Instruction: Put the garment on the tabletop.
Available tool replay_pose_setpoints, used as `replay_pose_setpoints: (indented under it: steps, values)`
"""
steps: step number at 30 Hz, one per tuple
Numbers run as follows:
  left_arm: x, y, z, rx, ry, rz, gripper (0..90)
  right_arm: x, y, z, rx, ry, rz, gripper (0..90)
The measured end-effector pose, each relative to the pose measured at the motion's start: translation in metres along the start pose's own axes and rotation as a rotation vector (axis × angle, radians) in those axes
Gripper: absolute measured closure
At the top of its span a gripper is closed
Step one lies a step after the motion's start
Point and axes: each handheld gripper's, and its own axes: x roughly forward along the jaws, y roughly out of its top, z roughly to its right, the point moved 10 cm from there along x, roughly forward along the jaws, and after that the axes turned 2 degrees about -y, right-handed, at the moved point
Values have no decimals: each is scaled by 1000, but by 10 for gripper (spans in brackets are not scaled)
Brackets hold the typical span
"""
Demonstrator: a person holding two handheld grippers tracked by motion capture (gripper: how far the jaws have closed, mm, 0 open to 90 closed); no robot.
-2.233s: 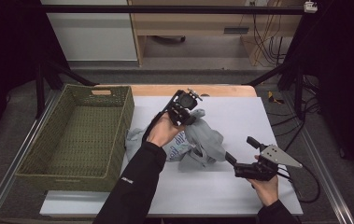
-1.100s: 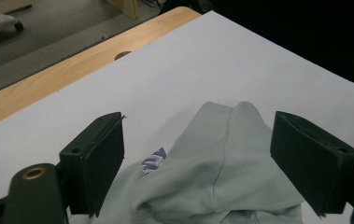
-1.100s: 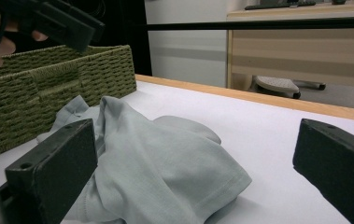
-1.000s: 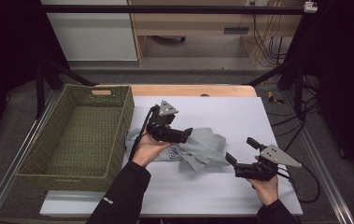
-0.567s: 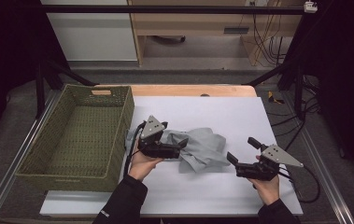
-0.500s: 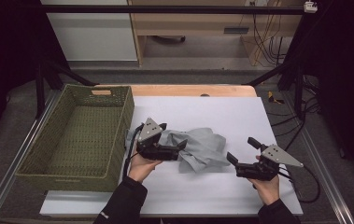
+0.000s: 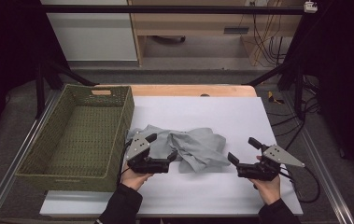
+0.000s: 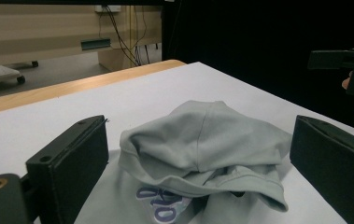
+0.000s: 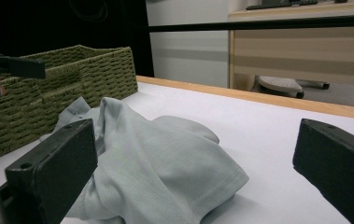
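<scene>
Crumpled grey shirt (image 7: 188, 148) lying mid-table just beside the basket (image 7: 79, 135), presumably waiting to be straightened or lifted in. Left gripper (image 7: 161, 151) jaws spread wide at its near edge, lined up to bite a fold, nothing pinched. Right gripper (image 7: 242, 151) likewise spread and empty, just off the other side, ready to take the opposite edge.

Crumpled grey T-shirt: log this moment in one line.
crumpled grey T-shirt: loose on white table | left gripper: open beside it | right gripper: open, apart
</scene>
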Motion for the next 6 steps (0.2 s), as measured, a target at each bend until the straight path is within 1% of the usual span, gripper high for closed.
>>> replay_pose_setpoints:
  steps: [2,4,6]
  values:
    - [-2,-1,-2,2,6,2,33,-1,0,1,2,1,-2,3]
    - [-4,0,-3,6,7,11,32,-1,-1,2,-10,3,0,3]
    - [-6,1,-4,13,10,17,32,-1,-1,2,-4,4,-3,3]
